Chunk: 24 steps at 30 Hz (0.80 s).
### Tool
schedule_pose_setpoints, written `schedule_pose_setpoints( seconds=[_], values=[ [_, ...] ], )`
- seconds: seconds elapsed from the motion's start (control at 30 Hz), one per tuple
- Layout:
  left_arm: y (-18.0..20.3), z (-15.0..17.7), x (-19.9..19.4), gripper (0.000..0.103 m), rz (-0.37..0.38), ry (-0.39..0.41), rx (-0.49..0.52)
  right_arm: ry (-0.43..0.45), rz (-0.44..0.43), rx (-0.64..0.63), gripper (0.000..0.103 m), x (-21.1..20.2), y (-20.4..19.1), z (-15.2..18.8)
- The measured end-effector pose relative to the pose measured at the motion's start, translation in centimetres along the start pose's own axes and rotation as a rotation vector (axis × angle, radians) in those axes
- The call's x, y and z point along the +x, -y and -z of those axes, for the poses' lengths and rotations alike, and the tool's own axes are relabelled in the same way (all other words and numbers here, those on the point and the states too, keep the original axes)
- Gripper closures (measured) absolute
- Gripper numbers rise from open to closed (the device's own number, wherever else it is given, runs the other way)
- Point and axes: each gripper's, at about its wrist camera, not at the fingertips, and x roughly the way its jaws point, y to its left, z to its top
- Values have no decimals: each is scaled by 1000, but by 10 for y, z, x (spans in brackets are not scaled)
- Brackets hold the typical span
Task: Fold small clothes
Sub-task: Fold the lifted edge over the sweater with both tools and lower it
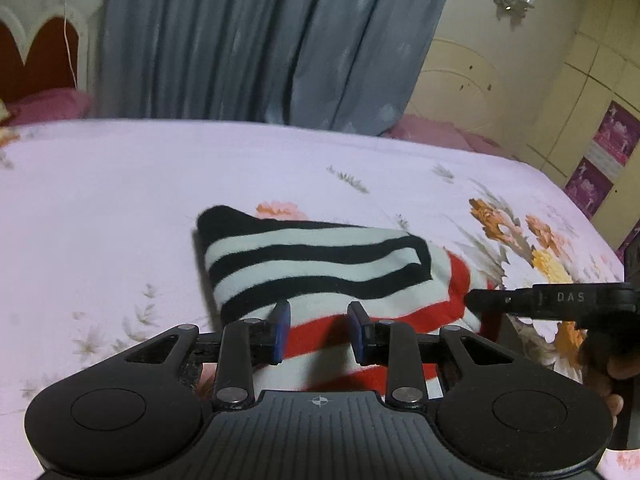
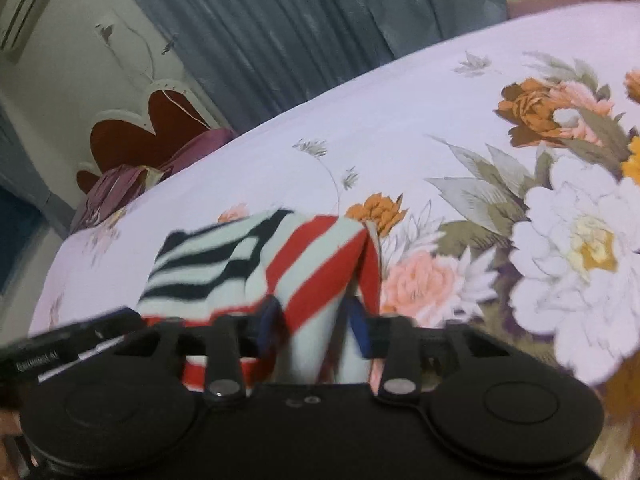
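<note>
On the bed, spread with a pale lilac flowered sheet, lies a small striped garment. It is folded into a squat bundle, with its black-and-white striped part to the left and its red-and-white striped part to the right and nearer the cameras. In the left wrist view its long axis runs left to right across the picture, the stripes following that line, and the black-edged end points left.

The left gripper sits at the garment's near edge. Its blue fingers stand partly apart with red-and-white cloth showing between them; whether they pinch any of it cannot be told.

The right gripper is at the red-striped end, and in the left wrist view it comes in from the right with its tip touching the red cloth. In its own blurred view the garment slants up and to the right, and a raised flap of red-and-white cloth fills the gap between the fingers; a firm grip cannot be told.

Grey-blue curtains hang behind the bed.
</note>
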Motion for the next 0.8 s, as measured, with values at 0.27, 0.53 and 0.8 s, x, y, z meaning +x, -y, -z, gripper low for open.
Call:
schedule_pose_setpoints(
  seconds=[0.27,0.53,0.8],
  values=[
    [31,9,31,73,-41,-74,129,-8,120,-74,92,6,8,7],
    [35,41,-49,73,-43,10,109,59,72,-257,81,-58,-28,21],
    [46,91,-82,73,-113,-51,115,-50,76,-497,94,-72,-59,92]
  ],
)
